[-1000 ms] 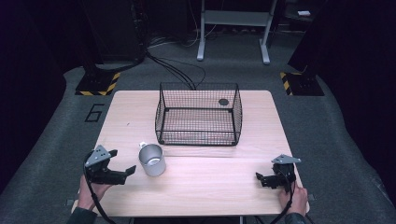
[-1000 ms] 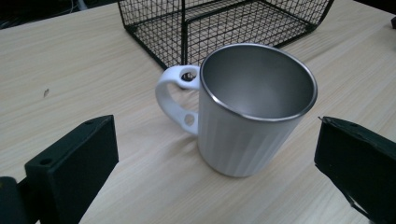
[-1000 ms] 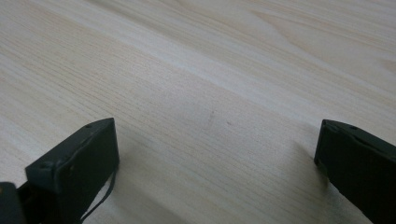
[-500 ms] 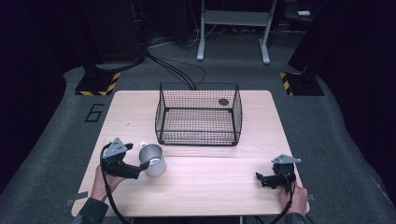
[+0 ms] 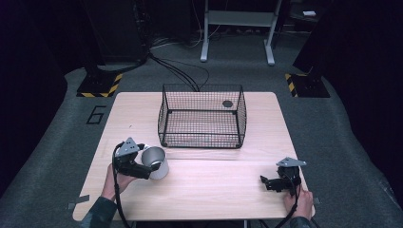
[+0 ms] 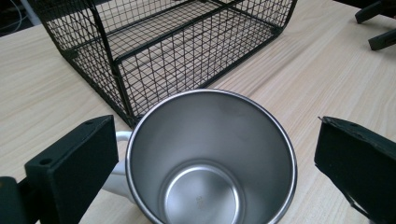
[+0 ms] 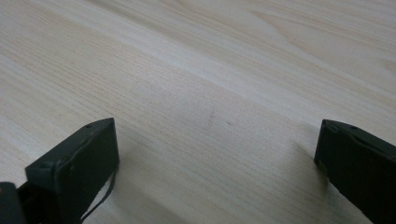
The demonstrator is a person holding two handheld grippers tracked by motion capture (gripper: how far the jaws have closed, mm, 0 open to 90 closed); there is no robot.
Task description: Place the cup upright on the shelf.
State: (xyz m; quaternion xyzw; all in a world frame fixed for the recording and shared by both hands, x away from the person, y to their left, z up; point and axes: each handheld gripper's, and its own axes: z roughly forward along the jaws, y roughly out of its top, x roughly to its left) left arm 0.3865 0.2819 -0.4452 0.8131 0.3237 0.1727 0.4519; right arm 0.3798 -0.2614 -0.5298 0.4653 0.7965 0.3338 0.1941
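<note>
A steel mug (image 5: 155, 162) with a white handle stands upright on the wooden table (image 5: 209, 190), left of centre. My left gripper (image 5: 146, 167) is open, its jaws on either side of the mug (image 6: 210, 158) without touching it. The mug is empty inside. Behind it stands a black wire basket (image 5: 202, 116), also seen close up as the basket (image 6: 168, 51) in the left gripper view. My right gripper (image 5: 266, 183) rests near the table's front right, open, with bare wood (image 7: 210, 107) between its jaws.
A small dark round object (image 5: 227, 103) lies in the basket's far right corner. Beyond the table are cables, a stand's legs and hazard-striped floor blocks (image 5: 100, 85). The right gripper's jaws (image 6: 373, 28) appear far off in the left gripper view.
My left gripper has moved right and forward to the mug, bringing its open jaws around it. The right gripper has stayed in place.
</note>
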